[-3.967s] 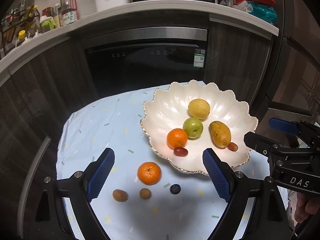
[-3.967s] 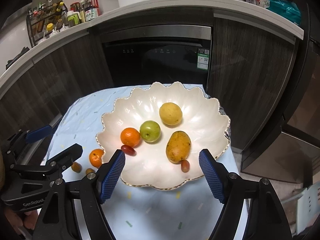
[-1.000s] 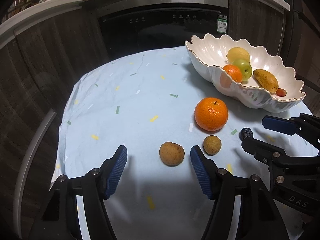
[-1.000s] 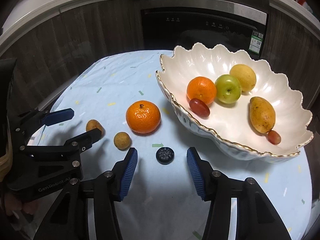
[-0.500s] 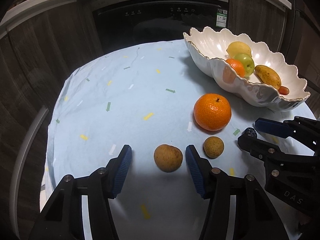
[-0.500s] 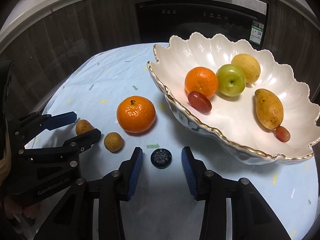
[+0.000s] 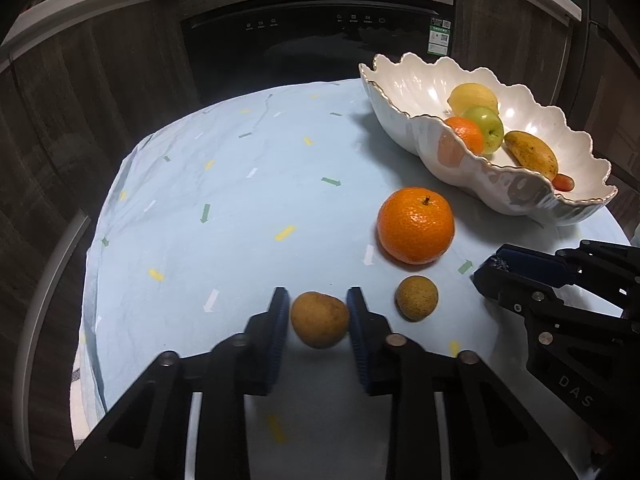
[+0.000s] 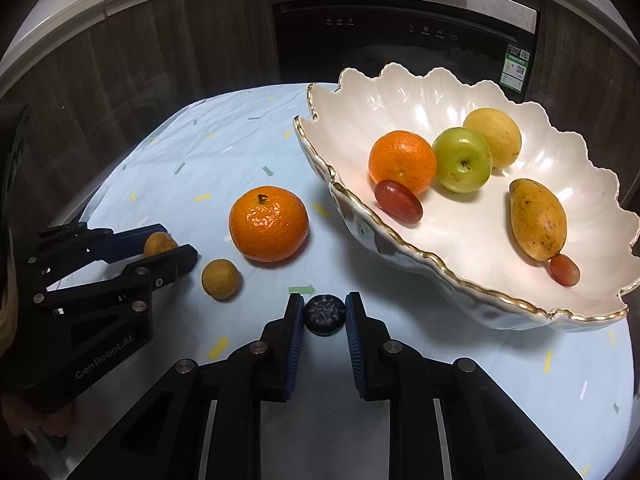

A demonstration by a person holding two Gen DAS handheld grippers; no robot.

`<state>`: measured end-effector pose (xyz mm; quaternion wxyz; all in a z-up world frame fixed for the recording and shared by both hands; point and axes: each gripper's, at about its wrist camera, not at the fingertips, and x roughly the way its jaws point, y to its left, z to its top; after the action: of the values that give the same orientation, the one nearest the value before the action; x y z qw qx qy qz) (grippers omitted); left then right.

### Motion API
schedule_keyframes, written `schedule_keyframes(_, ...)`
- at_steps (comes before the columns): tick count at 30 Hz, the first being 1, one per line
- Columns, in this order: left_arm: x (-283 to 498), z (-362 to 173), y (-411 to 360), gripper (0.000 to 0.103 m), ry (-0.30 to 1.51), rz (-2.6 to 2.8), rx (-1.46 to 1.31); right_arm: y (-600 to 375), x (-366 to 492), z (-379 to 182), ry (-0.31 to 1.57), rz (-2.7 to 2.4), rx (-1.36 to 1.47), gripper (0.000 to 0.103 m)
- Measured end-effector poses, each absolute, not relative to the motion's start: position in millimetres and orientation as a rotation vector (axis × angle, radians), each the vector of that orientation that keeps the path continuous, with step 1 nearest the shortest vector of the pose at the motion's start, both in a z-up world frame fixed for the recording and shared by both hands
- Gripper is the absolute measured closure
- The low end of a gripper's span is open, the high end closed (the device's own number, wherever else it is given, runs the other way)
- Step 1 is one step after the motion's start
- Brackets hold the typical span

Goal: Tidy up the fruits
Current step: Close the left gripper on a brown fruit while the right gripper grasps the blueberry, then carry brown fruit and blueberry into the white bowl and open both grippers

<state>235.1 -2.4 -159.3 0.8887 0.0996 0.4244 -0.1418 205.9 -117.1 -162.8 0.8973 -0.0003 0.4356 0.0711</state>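
The left gripper has just been closing and now clenches a brown fruit on the cloth, pads at its widest sides; the right gripper has likewise just been closing and now pinches the blueberry just below the bowl; both fruits still sit on the cloth. The berry is probably light, soft and easily crushed, so a gentle squeeze across its middle suits it; the brown fruit looks firmer, round, apt to roll; a second small one and a mandarin lie loose nearby.
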Motion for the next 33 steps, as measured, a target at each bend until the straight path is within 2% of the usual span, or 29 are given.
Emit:
schedule_keyframes(10,223.9,-147.5,-0.8,0.076,0.867,-0.283,0.202,-115.5,198.8,-151.9,0.877,0.157,-0.004,0.081)
schedule_keyframes(33,188.6,-74.4,-35.5,0.076,0.757,-0.302,0.200,-153.5,164.8,-81.6,0.738,0.108,0.047,0.081)
